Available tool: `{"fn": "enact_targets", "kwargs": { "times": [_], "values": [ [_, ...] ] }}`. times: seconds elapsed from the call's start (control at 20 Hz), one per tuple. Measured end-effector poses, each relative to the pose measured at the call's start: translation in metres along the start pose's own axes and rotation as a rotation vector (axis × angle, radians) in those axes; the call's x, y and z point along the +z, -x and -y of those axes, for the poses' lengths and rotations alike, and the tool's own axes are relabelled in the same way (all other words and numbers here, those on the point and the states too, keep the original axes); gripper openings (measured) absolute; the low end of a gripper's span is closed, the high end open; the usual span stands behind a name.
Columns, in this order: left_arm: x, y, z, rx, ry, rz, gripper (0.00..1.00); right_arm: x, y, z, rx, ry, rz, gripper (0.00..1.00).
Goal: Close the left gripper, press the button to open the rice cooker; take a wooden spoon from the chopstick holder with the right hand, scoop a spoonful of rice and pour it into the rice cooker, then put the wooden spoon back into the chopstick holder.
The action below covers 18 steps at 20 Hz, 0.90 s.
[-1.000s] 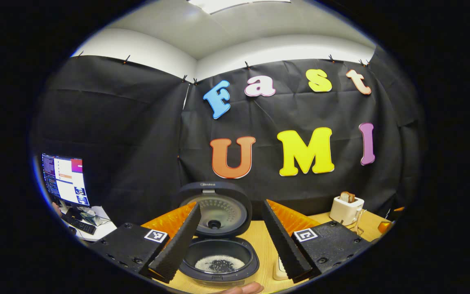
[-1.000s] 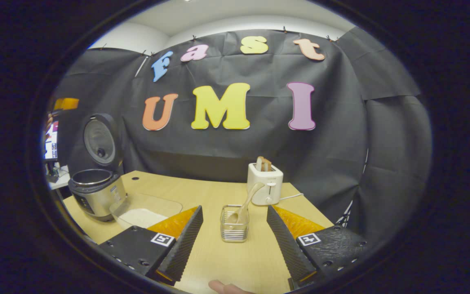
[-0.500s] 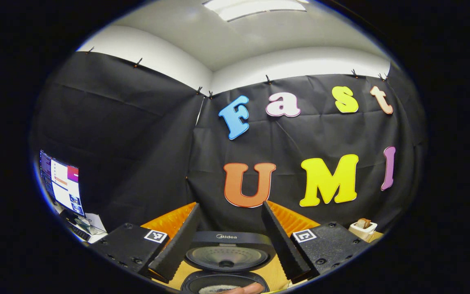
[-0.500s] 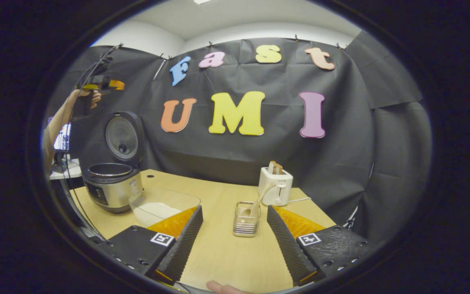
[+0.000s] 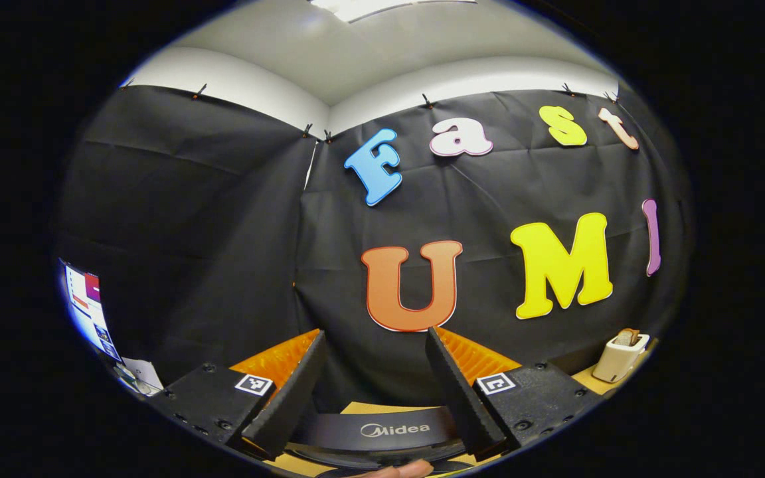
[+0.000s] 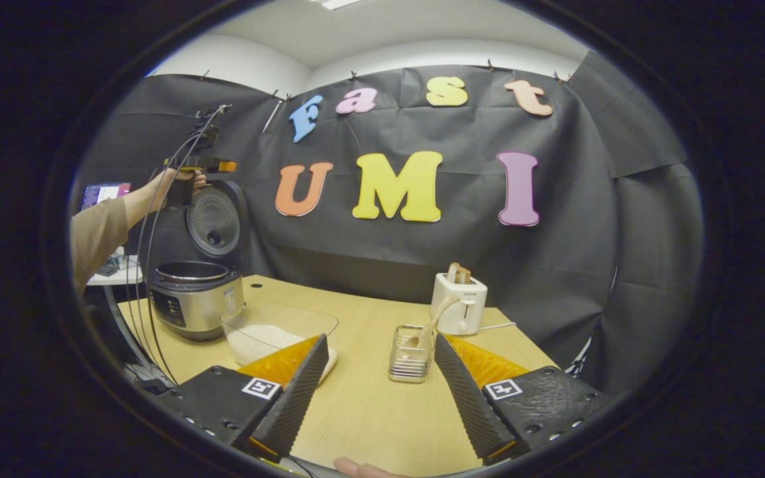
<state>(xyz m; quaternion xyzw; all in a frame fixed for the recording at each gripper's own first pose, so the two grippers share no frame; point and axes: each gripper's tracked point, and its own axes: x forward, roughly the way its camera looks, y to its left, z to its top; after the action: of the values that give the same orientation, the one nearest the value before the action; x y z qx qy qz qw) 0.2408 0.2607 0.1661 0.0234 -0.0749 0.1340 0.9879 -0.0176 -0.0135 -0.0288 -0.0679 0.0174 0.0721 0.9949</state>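
Black cloth backs the left gripper view; the left gripper (image 5: 372, 378), jaws spread and empty, hangs above the rice cooker (image 5: 382, 431) lid's top edge. In the right gripper view, on the table (image 6: 369, 411), the right gripper (image 6: 379, 382) is agape, holding nothing; the wooden spoon (image 6: 430, 325) stands in the chopstick holder (image 6: 409, 362) just ahead. The cooker stands open, far left. The spoon seems returned; withdrawing is likely all that remains.
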Motion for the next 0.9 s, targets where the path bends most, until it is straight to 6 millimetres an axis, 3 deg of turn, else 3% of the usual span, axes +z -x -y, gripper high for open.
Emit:
{"fn": "enact_targets", "kwargs": {
  "times": [0.15, 0.2, 0.25, 0.4, 0.45, 0.55, 0.9],
  "values": [
    [-0.011, 0.0, 0.008, -0.026, -0.019, -0.022, 0.97, -0.004, -0.006, -0.001, 0.001, -0.015, -0.017, 0.96],
    [-0.016, 0.001, 0.016, -0.057, -0.005, -0.05, 0.87, -0.003, -0.005, -0.003, 0.005, -0.018, -0.019, 0.96],
    [-0.016, 0.005, 0.016, -0.048, -0.007, -0.045, 0.95, -0.004, -0.003, -0.004, 0.01, -0.019, -0.02, 0.96],
    [-0.012, 0.012, 0.015, -0.052, -0.008, -0.035, 0.96, -0.004, 0.001, -0.007, 0.013, -0.008, -0.016, 0.96],
    [-0.014, 0.017, 0.015, -0.056, -0.005, -0.042, 0.89, -0.004, 0.0, -0.008, 0.014, -0.006, -0.013, 0.96],
    [-0.019, 0.037, 0.017, -0.06, -0.004, -0.046, 0.96, -0.004, 0.002, -0.011, 0.018, -0.002, -0.008, 0.95],
    [-0.034, 0.099, 0.021, -0.055, -0.002, -0.037, 0.96, -0.011, 0.009, -0.015, 0.044, -0.015, -0.012, 0.96]
  ]
}}
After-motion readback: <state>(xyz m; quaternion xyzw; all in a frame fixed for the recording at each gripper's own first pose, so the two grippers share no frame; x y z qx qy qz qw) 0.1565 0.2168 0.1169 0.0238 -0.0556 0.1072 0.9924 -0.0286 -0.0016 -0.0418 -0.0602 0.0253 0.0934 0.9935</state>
